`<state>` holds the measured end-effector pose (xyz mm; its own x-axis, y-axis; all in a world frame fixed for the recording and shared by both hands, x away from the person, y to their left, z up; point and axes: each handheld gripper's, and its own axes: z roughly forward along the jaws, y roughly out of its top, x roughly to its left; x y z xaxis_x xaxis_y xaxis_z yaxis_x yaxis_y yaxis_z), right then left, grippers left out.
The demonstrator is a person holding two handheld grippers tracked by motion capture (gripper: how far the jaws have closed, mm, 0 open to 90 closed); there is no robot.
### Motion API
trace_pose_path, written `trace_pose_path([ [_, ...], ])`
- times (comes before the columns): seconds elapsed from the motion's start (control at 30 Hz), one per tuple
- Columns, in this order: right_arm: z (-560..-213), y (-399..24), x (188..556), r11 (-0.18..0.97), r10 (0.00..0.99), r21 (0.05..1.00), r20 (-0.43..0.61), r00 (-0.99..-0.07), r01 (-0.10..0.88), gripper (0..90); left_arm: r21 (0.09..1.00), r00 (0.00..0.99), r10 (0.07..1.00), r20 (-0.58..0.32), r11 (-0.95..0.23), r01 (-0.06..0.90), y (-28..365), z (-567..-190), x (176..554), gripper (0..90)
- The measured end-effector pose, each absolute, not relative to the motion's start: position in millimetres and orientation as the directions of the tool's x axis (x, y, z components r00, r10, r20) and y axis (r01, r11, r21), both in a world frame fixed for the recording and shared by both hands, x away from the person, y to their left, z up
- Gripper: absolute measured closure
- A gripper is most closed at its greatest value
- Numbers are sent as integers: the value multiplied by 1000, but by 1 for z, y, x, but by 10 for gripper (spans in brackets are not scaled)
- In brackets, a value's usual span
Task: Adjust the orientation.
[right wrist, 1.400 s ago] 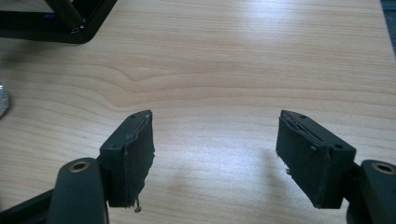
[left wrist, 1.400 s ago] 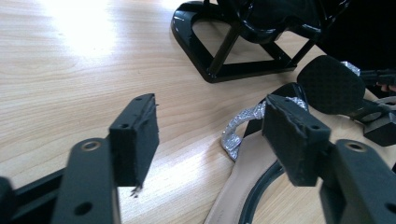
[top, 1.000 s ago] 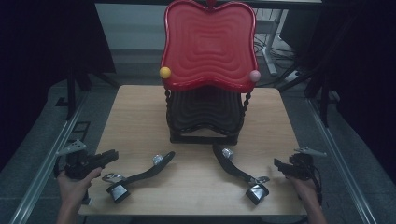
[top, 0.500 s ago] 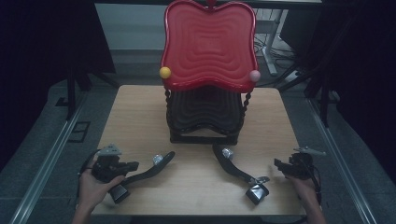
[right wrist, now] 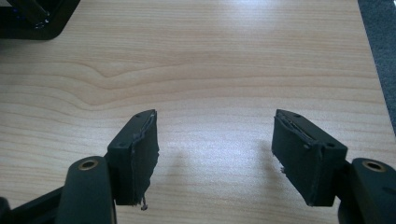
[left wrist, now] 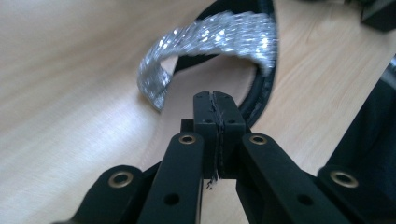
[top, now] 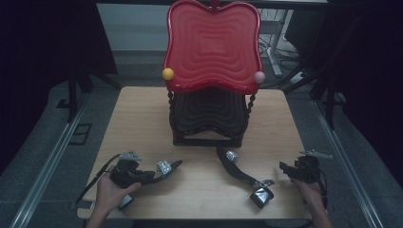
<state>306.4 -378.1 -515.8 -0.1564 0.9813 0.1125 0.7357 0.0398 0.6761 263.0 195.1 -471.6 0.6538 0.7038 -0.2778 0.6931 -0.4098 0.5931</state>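
Note:
Two black high-heeled sandals with glittery silver straps lie on the wooden table [top: 142, 118]. On the left sandal [top: 166, 167] rests my left gripper [top: 149, 175], shut and pointing right. In the left gripper view its pads [left wrist: 215, 100] meet face to face just short of the silver strap [left wrist: 210, 37], above the black sole rim [left wrist: 266, 88]; I see nothing between them. The right sandal [top: 242, 173] lies at the front right. To its right, my right gripper [top: 284, 167] stands open over bare wood [right wrist: 215, 140], holding nothing.
A two-tier stand is at the table's back middle, with a red wavy top tray [top: 212, 47] over a black lower tier [top: 209, 114]. A yellow ball [top: 167, 73] and a pink ball [top: 259, 76] sit on its posts. Its black base corner [right wrist: 32, 18] lies ahead of the right gripper.
My left hand has moved right from the table's left edge onto the left sandal. The right hand and both sandals have stayed in place.

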Motion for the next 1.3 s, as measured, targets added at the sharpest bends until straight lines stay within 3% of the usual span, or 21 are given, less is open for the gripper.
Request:
trace_pose_path([
  [0.3, -516, -379, 307, 37, 981, 677, 116, -156, 735, 318, 517, 662, 681, -313, -462, 720, 175, -487, 254, 871],
  [0.73, -514, -379, 305, 21, 981, 681, 126, -146, 732, 319, 530, 685, 670, -287, -484, 696, 173, -469, 224, 859],
  [0.97, -513, -374, 305, 28, 980, 683, 124, -155, 730, 318, 464, 777, 583, -237, -635, 618, 120, -477, 225, 863],
  [1.3, -514, -378, 305, 26, 981, 680, 123, -149, 733, 318, 438, 777, 593, -211, -653, 618, 96, -498, 243, 898],
])
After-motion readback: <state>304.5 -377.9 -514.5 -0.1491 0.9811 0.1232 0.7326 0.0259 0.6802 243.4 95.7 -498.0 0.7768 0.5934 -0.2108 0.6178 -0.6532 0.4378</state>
